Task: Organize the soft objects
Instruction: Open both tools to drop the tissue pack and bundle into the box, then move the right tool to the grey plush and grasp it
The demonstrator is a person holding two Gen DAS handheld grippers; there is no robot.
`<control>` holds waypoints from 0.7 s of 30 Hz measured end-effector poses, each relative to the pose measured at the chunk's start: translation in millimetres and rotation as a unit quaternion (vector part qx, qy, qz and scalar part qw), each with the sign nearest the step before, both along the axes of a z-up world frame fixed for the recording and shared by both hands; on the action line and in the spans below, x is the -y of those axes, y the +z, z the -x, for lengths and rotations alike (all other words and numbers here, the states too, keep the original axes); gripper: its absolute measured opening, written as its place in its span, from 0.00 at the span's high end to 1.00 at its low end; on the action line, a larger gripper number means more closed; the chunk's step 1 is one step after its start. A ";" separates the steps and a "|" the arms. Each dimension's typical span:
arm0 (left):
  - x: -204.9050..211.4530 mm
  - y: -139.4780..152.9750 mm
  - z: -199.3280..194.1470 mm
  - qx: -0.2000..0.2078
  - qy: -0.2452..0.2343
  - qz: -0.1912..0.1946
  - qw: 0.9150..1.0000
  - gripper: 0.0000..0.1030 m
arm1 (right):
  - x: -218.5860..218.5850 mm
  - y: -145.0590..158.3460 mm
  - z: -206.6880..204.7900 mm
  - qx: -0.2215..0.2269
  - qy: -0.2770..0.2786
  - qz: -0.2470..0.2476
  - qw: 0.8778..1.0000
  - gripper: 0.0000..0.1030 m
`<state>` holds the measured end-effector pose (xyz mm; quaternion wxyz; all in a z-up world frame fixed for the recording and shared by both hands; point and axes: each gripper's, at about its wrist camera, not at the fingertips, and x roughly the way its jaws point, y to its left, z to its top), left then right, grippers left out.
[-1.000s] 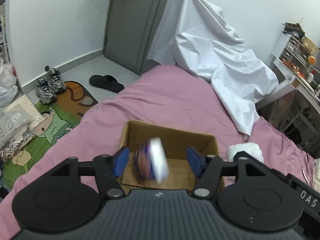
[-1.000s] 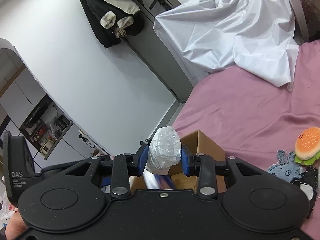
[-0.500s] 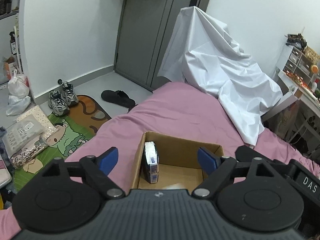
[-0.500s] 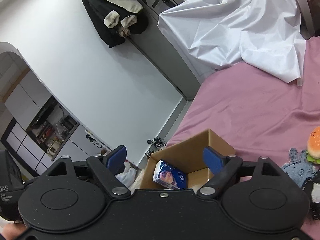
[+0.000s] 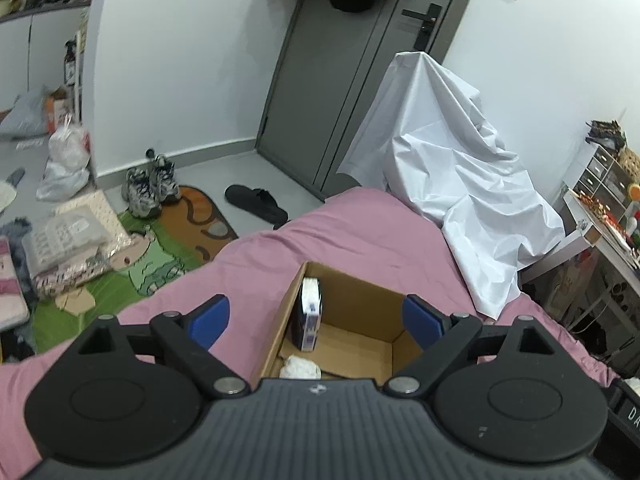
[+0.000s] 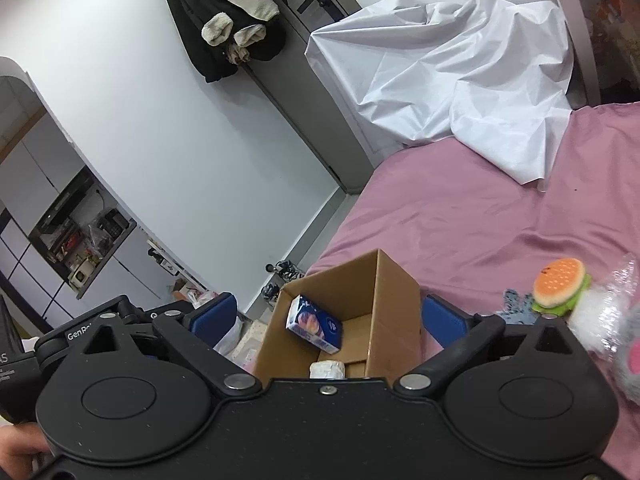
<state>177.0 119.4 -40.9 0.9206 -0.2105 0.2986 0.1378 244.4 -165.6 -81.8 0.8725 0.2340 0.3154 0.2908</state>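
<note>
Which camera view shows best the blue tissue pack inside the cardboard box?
The right wrist view: the tissue pack shows its broad printed face, leaning on the box wall. The left wrist view shows it only edge-on, standing against the left wall.

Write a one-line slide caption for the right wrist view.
Right tongs opening empty above a cardboard box holding a tissue pack and white bundle.
</note>
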 end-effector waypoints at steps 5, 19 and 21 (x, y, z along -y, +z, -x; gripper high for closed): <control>7.3 8.4 14.3 0.006 -0.005 0.001 1.000 0.10 | 12.2 4.8 14.5 0.007 0.001 0.022 1.000 0.00; 48.6 15.5 29.6 -0.011 -0.051 0.001 0.999 0.10 | 64.3 3.1 41.1 -0.017 -0.034 0.038 0.999 0.00; 55.4 14.4 30.2 -0.014 -0.059 0.004 0.998 0.10 | 75.2 1.4 41.4 -0.022 -0.047 0.031 0.998 0.00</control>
